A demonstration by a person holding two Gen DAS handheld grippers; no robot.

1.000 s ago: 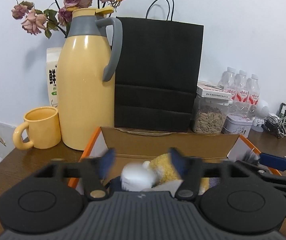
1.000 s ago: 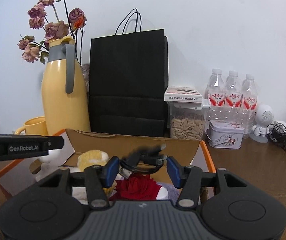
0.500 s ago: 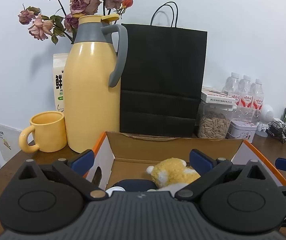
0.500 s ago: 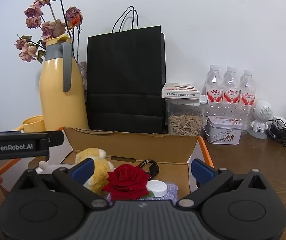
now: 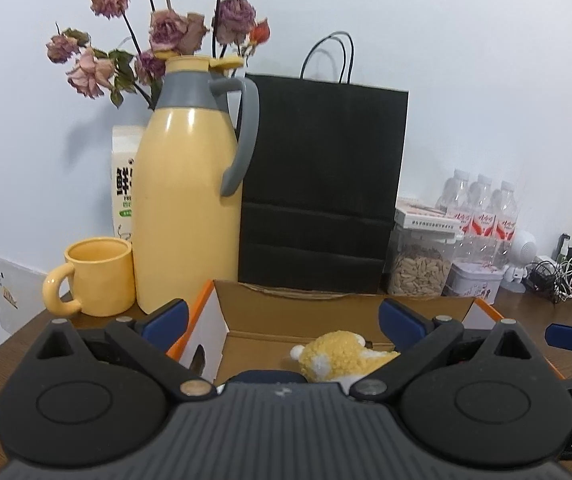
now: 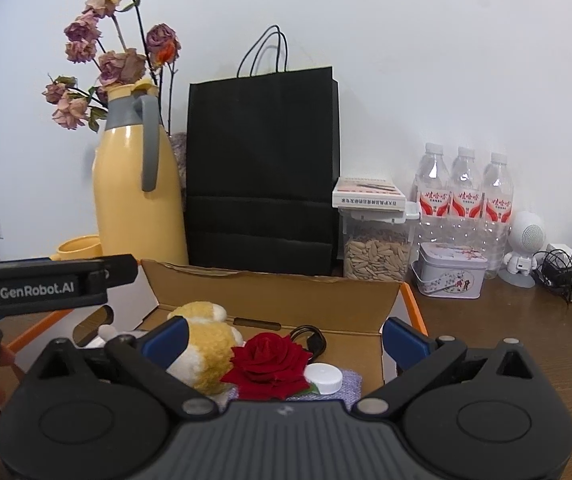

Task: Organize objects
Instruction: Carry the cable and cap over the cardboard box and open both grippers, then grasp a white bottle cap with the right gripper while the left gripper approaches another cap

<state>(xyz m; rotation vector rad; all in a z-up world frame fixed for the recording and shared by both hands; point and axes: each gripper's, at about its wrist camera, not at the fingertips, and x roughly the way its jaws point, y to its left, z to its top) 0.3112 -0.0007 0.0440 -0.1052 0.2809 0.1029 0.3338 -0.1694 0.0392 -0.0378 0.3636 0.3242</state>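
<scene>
Since 1 second ago, released: left gripper (image 5: 282,322) and right gripper (image 6: 284,334) fingers now wide apart, holding nothing. Cable (image 6: 310,338) now lying in the cardboard box (image 6: 270,292) on the desk (image 6: 506,328), beside rose (image 6: 268,364), cap (image 6: 324,378), plush toy (image 6: 206,340). Probably both drops finished. Box floor partly hidden behind gripper bodies.

1 second ago my left gripper (image 5: 284,320) was nearly closed around a blurred white object; now its fingers stand wide apart with nothing between them, and I see it higher above the cardboard box (image 5: 306,312), the yellow plush toy (image 5: 340,356) in plain sight ahead. My right gripper (image 6: 284,336) then had its fingers narrowed around the black cable (image 6: 310,340); now they are spread, and the cable lies in the box behind the red rose (image 6: 272,364).
</scene>
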